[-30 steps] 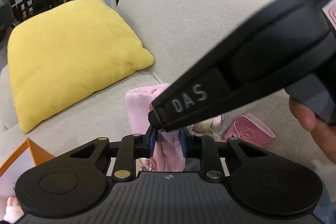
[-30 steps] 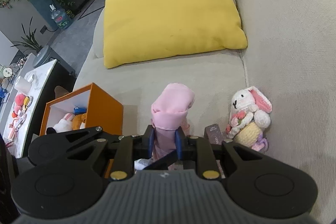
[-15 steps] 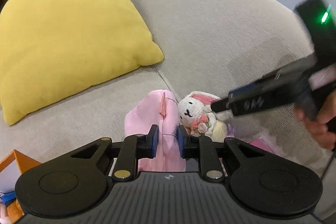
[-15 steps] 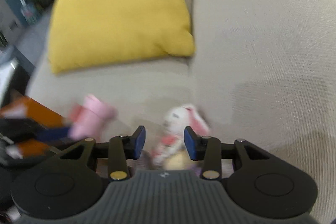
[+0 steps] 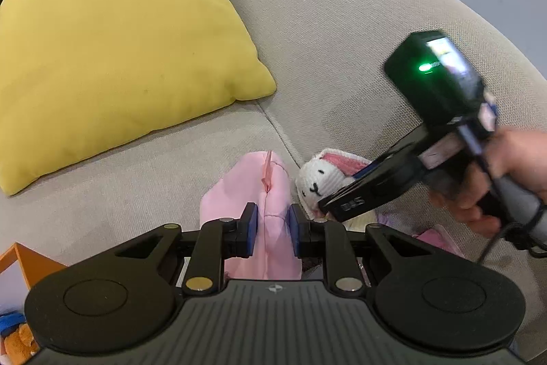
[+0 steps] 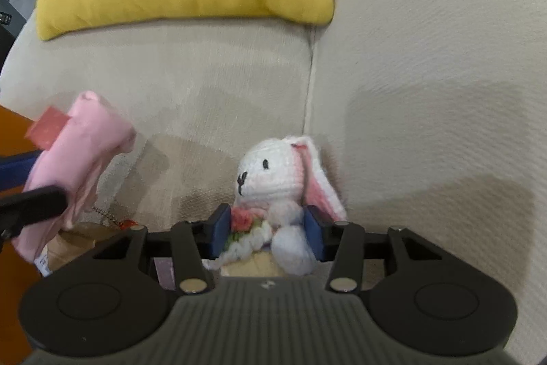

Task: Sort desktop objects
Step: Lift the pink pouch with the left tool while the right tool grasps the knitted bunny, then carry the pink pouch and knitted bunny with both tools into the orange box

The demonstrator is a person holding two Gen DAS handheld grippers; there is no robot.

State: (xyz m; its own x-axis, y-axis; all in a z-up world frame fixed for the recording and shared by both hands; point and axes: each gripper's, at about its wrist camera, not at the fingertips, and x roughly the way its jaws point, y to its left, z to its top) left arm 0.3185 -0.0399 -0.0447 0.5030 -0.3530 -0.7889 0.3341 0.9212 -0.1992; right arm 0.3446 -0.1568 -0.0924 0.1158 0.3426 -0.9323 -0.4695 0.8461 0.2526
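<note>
Left gripper (image 5: 270, 230) pinches the soft pink fabric pouch (image 5: 263, 194). Right gripper (image 6: 266, 235), jaws just opening, straddles the white crocheted rabbit (image 6: 273, 173), ungripped. Orange box (image 5: 24, 262) awaits both.

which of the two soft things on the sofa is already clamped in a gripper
The pink cloth pouch: the left gripper pinches it. The white crochet bunny only sits between the right gripper pads, unpressed.
</note>
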